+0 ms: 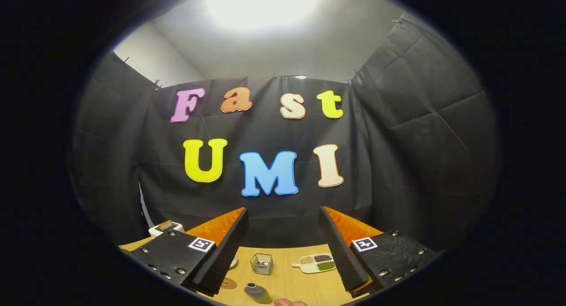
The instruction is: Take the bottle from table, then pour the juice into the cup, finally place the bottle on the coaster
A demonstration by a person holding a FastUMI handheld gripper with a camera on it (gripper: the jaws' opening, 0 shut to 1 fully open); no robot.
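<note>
— What's around the bottle?

— I see the grey bottle (258, 293) on the wooden table (305, 286), near, between my fingers. A round coaster (228, 283) lies just left of it; a wire basket (261, 263) and a divided dish of grains (315, 262) sit farther back.

— Room to move?

— Bare tabletop between them. My gripper (283, 217) is spread wide, holding nothing, raised toward the back wall.

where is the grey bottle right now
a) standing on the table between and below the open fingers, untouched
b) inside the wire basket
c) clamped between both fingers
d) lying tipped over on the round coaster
a: the grey bottle stands upright on the wooden table, in the gap between the spread fingers of the gripper, which touch nothing; the wire basket sits beyond it and the round coaster lies apart beside it.
</note>
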